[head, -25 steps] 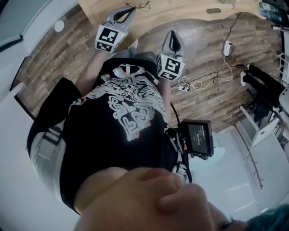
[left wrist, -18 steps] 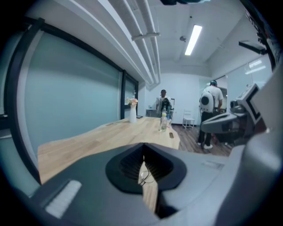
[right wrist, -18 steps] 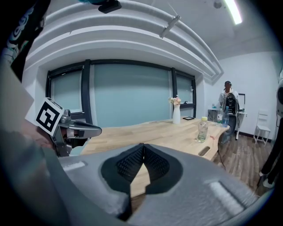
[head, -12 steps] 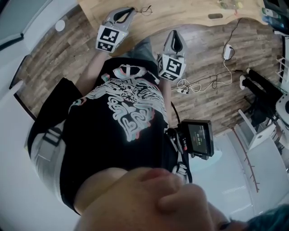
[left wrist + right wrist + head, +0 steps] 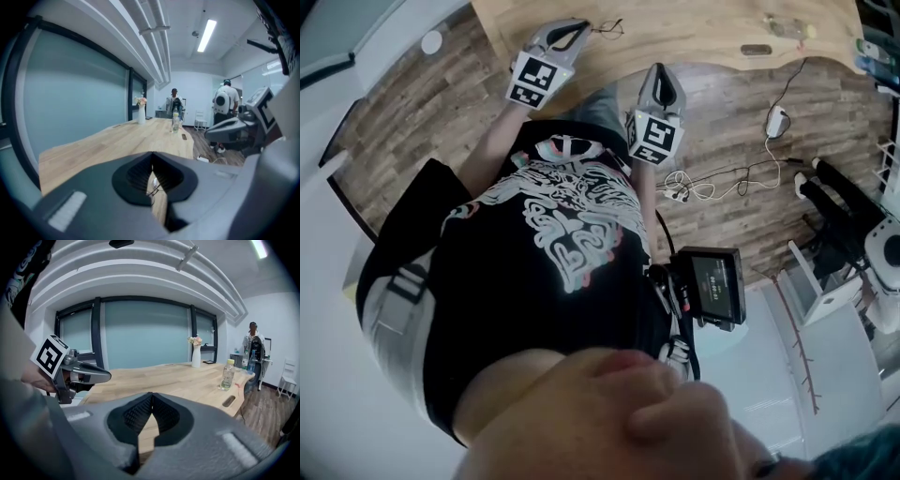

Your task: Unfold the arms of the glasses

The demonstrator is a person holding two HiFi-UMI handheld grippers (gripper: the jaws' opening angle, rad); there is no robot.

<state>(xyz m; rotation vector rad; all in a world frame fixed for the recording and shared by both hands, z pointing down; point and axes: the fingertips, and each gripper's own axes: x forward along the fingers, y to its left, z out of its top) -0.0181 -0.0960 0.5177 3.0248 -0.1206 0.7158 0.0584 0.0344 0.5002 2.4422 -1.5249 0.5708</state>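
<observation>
The thin wire-framed glasses (image 5: 606, 26) lie on the wooden table (image 5: 694, 28) near its front edge. My left gripper (image 5: 577, 30) is over that edge with its tips just left of the glasses, jaws shut and nothing in them. In the left gripper view a bit of the glasses (image 5: 153, 185) shows through the gap under the touching tips of the left gripper (image 5: 152, 155). My right gripper (image 5: 660, 77) hangs over the floor just short of the table, and the right gripper (image 5: 152, 396) is shut and holds nothing.
A clear bottle (image 5: 228, 373) and a white vase with flowers (image 5: 196, 355) stand further along the table, by a cable slot (image 5: 756, 50). Cables and a power strip (image 5: 703, 178) lie on the wood floor. People stand at the room's far end (image 5: 226, 105).
Both grippers have edged forward toward the table. The left one now reaches a little closer to the glasses. The jaws stay shut.
</observation>
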